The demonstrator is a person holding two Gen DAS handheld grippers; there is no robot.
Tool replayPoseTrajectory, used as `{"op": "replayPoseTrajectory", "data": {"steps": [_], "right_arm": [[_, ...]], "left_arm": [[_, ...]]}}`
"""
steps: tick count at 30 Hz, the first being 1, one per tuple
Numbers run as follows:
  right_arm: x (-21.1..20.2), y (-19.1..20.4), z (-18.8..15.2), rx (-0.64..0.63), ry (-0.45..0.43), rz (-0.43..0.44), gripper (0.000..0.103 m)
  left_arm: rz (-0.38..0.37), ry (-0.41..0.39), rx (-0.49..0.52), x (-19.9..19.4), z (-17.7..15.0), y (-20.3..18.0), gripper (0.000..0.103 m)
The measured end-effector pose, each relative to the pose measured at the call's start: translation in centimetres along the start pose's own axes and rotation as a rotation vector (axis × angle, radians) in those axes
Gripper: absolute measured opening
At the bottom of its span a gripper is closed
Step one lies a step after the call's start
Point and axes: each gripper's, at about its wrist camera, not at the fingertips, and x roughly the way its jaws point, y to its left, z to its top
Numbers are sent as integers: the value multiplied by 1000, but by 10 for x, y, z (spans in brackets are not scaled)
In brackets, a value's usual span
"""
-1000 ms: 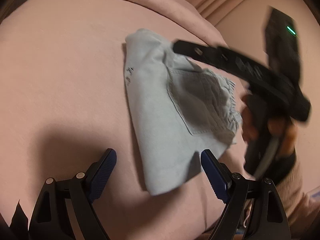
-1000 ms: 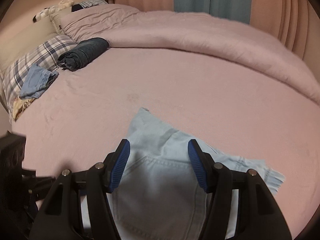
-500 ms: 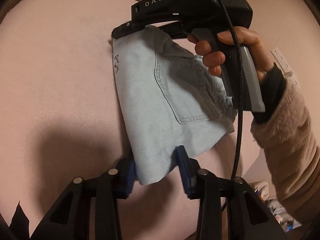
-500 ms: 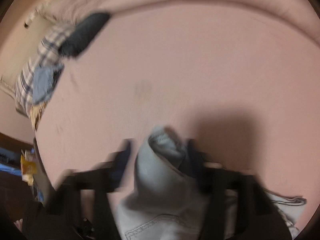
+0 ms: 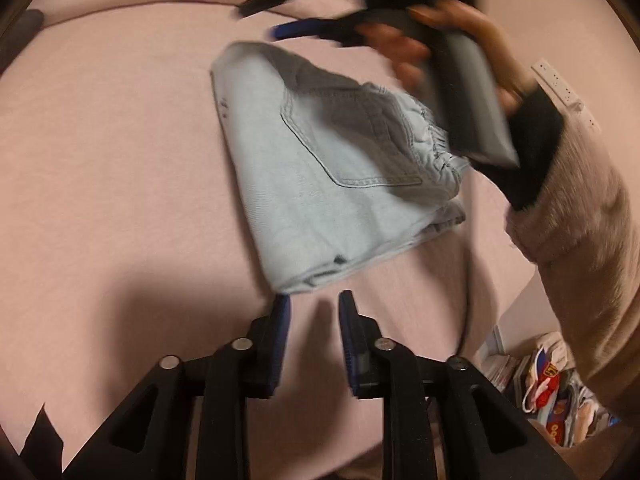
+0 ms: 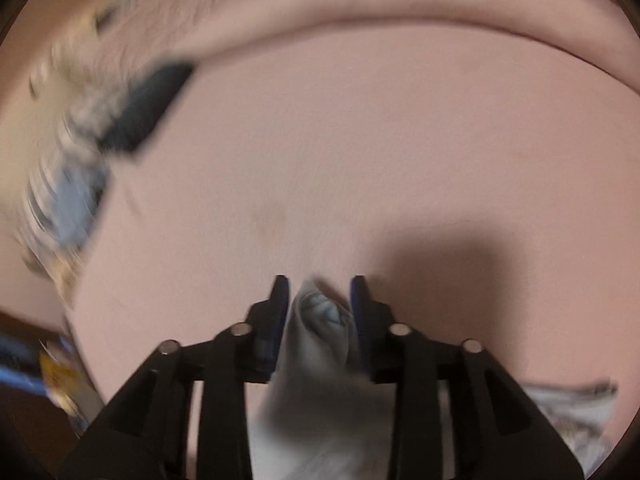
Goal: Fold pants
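The folded light blue denim pants [image 5: 336, 176] lie on the pink bedsheet [image 5: 120, 160], back pocket up, waistband to the right. My left gripper [image 5: 314, 304] sits just short of the near folded corner; its jaws stand a little apart with nothing between them. My right gripper [image 6: 320, 292] has a bunched fold of the pants [image 6: 320, 320] between its jaws, with a small gap showing on the right. In the left wrist view the right gripper [image 5: 304, 30] is blurred above the far corner of the pants, held by a hand [image 5: 452, 36].
A dark folded garment [image 6: 140, 108], a plaid pillow and a blue denim piece [image 6: 76, 208] lie at the far left of the bed. A pink duvet ridge [image 6: 400, 4] runs across the back. Clutter lies on the floor [image 5: 552, 384] past the bed edge.
My left gripper has let go of the near corner and drawn back slightly. My right gripper has narrowed around the far fold and is moving, with the view blurred.
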Motion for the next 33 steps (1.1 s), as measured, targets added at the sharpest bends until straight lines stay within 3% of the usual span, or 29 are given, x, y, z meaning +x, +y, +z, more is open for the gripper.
{"op": "replayPoseTrajectory", "data": {"steps": [2, 4, 9, 12, 14, 16, 18, 22, 23, 25, 26, 27, 29, 33], "right_arm": [[-38, 1, -13, -20, -93, 22, 46], [-68, 4, -35, -88, -142, -36, 46], [-102, -5, -90, -168, -145, -176, 32], [-114, -32, -113, -194, -143, -248, 32], [-117, -44, -128, -210, -136, -270, 32], [-109, -60, -139, -210, -96, -307, 29], [-91, -74, -153, -182, -47, -347, 24], [-90, -71, -157, -194, -102, -377, 24], [-92, -67, -156, -188, -106, -387, 26], [-99, -61, -155, -190, -129, -398, 28], [-105, -56, -156, -194, -151, -405, 33], [-110, -54, -158, -196, -168, -400, 53], [-126, -51, -169, -184, -214, -376, 67], [-139, -50, -172, -186, -253, -381, 65]], "left_arm": [[5, -42, -2, -9, 7, -1, 38], [10, -88, 6, -17, 16, -4, 46], [23, -132, 47, -5, 52, -19, 46], [59, -130, 112, 11, 57, -26, 46], [119, -79, 139, 36, 62, -24, 46], [123, -46, 135, 52, 60, -19, 46], [126, -57, 153, 49, 59, -20, 46], [108, -41, 94, 32, 62, -14, 49], [106, -46, 76, 30, 65, -14, 54], [117, -89, 15, 12, 64, -3, 89], [118, -115, -9, 7, 62, 3, 92], [112, -139, -38, -1, 61, 7, 93], [96, -151, -85, -8, 61, 17, 93], [110, -158, -131, -11, 65, 29, 93]]}}
